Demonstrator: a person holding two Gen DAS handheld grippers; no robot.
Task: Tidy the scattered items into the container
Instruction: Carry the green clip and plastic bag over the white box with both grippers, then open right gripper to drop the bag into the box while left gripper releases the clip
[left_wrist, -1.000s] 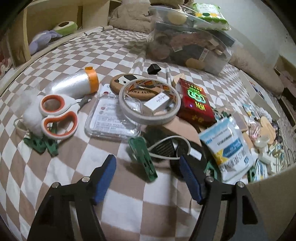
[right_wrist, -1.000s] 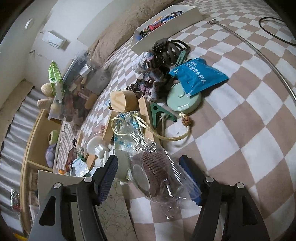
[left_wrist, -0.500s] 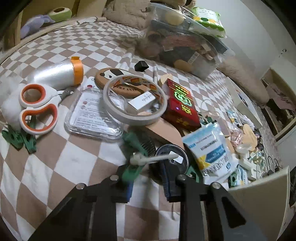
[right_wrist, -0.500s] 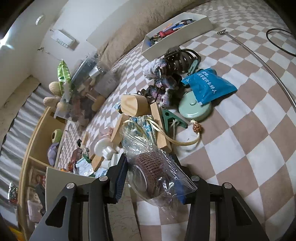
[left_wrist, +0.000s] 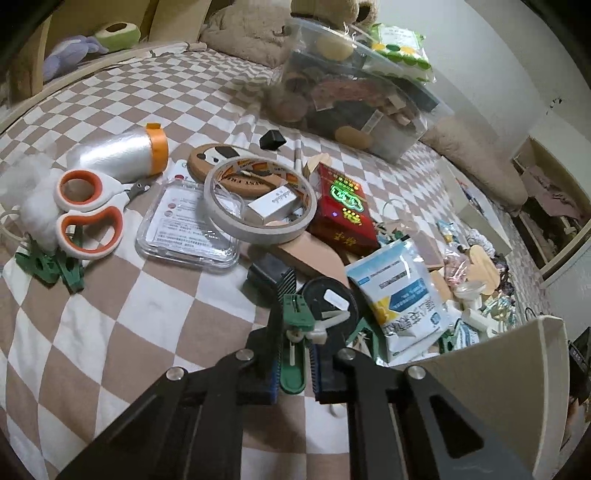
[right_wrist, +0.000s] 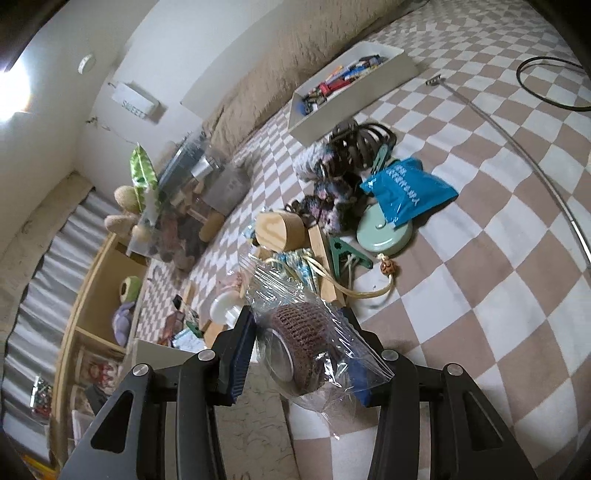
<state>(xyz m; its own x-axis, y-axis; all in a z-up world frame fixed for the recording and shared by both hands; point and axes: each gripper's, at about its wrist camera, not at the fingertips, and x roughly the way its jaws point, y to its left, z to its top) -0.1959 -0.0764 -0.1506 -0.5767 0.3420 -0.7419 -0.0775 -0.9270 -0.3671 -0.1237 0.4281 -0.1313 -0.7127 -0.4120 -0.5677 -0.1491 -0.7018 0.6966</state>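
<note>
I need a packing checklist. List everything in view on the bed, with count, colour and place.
scissors: one, orange-white, far left
tape ring: one, white, centre
red box: one, right of tape ring
clear case: one, under tape ring
white-blue pouch: one, near right
blue pouch: one, on mint disc
white tray: one, far end
green clip: one, in left gripper
bagged brown roll: one, in right gripper

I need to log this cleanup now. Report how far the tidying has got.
Done: nothing visibly put away; the near container's inside is hidden. In hand: the left tongs have just closed on a green clip; the right tongs grip a bagged brown roll. Left: most of the clutter, including scissors, tape ring, red box and blue packet.
</note>
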